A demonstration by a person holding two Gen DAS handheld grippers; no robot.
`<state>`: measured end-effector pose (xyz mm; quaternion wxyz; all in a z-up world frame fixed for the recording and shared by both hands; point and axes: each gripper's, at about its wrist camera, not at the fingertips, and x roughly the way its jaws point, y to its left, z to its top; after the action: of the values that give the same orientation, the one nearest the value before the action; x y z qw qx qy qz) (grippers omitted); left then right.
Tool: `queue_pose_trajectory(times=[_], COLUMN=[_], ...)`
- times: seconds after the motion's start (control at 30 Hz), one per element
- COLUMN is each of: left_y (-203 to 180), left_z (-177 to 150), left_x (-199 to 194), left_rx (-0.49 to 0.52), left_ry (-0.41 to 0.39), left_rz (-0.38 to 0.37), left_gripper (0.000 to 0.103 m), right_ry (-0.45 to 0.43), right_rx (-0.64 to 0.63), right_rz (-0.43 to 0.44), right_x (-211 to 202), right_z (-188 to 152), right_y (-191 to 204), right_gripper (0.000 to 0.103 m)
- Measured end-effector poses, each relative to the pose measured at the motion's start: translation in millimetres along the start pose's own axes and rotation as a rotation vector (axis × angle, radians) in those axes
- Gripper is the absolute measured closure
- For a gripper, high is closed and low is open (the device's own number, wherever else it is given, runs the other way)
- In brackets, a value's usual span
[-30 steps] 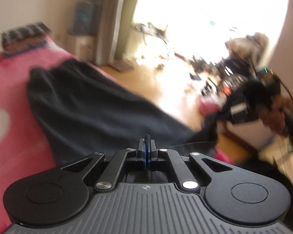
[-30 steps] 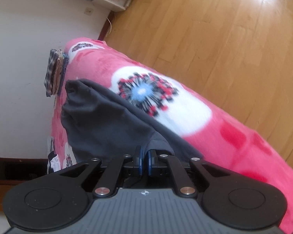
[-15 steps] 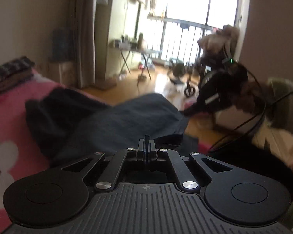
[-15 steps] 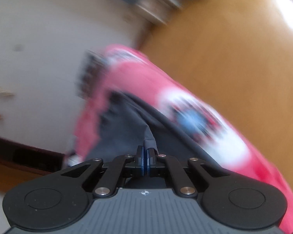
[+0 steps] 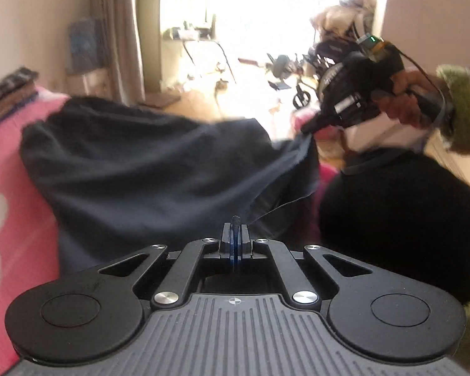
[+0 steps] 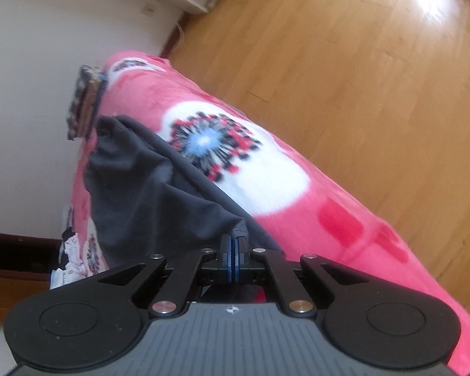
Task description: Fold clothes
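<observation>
1. Blue-lined pads of my left gripper [image 5: 236, 232] are pressed together on a pinch of the dark garment [image 5: 147, 169]; a small tuft of the cloth pokes up between the fingertips.
2. My right gripper [image 6: 234, 244] is likewise clamped, its pads closed on an edge of the same dark garment [image 6: 147, 194], the cloth folding over just above the fingertips.
3. From the left wrist view my right gripper [image 5: 310, 127] shows across from me, gripping a corner of the garment, with my right hand [image 5: 407, 100] wrapped around its handle and a fuzzy green sleeve [image 5: 460, 109] behind it.
4. Between the two grips the garment's near edge is lifted and hangs in a loose sag, one flap drooping below the right gripper's corner.
5. Beyond the grips the rest of the garment lies spread on the pink blanket [image 6: 344, 219], reaching toward its far end.
6. A large white flower print with a blue and red centre [image 6: 210, 144] sits on the blanket just beside the garment's long edge.
7. At the far end of the blanket, past the garment, rests a stack of checked, folded fabric [image 6: 84, 103] near the white wall [image 6: 31, 47].
8. On the side of the blanket away from the wall stretches a wooden floor [image 6: 360, 62].
9. Past the blanket in the left wrist view a bright window [image 5: 266, 6] glares, with a curtain [image 5: 119, 31] to one side and blurred clutter below it.
</observation>
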<state>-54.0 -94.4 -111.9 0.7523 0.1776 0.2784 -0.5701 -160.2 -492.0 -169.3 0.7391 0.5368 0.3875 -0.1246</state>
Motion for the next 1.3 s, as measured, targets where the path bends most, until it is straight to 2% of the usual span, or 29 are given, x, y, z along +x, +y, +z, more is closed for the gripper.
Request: queue_pose_trajectory(times=[0.1,0.2,0.27,0.33,0.4,0.43,0.5,0.6,0.67,0.77,0.9,1.0,1.03,1.1,1.13,1.17,1.3], left_y=[14,42,60,67,60,51,34,4,-10,-18,-21,-25,-25,-26,-26,-25,-26], left_z=[18,56,83,101,100,87,61,2,-24,-31,-23,-23,-25,-29,-31,-32,-34], left_x=[-1,5,0,-19,-35,-32,-26,1,14,17,15,16,17,17,16,16,12], left_rx=[0.012,0.018,-0.014,-0.019,0.013,0.026,0.05,0.092,0.131,0.115,0.117,0.11,0.1,0.081,0.08,0.079,0.094], left_ry=[-0.05,-0.123,-0.196,-0.283,-0.31,-0.27,-0.185,-0.008,0.055,0.078,0.069,0.066,0.066,0.066,0.065,0.064,0.06], left_rz=[0.061,0.152,0.204,0.214,0.192,0.163,0.104,0.04,0.033,0.002,-0.023,-0.033,-0.034,-0.037,-0.037,-0.038,-0.042], left_gripper=[0.103,0.103,0.103,0.103,0.103,0.103,0.103,0.103,0.103,0.103,0.103,0.103,0.103,0.103,0.103,0.103,0.103], right_ry=[-0.044,-0.088,-0.118,-0.167,-0.231,-0.252,-0.237,-0.124,-0.047,-0.036,-0.046,-0.021,-0.016,-0.006,0.0,0.006,0.015], right_rx=[-0.012,-0.018,-0.022,-0.054,-0.147,-0.189,-0.226,-0.136,-0.056,0.018,0.036,0.006,-0.002,-0.018,-0.024,-0.033,-0.078], right_rz=[0.049,0.1,0.134,0.206,0.281,0.297,0.258,0.098,-0.004,-0.025,0.033,0.066,0.062,0.054,0.044,0.031,-0.034], right_x=[-2,-3,-4,-13,-34,-43,-46,-17,5,16,9,7,7,8,9,10,16], right_z=[18,39,53,63,59,54,41,19,4,-7,-2,5,6,6,6,4,2], right_y=[19,40,54,73,90,93,83,29,-10,-41,-35,-16,-11,-1,3,4,8], right_gripper=[0.101,0.101,0.101,0.101,0.101,0.101,0.101,0.101,0.101,0.101,0.101,0.099,0.096,0.08,0.065,0.059,0.059])
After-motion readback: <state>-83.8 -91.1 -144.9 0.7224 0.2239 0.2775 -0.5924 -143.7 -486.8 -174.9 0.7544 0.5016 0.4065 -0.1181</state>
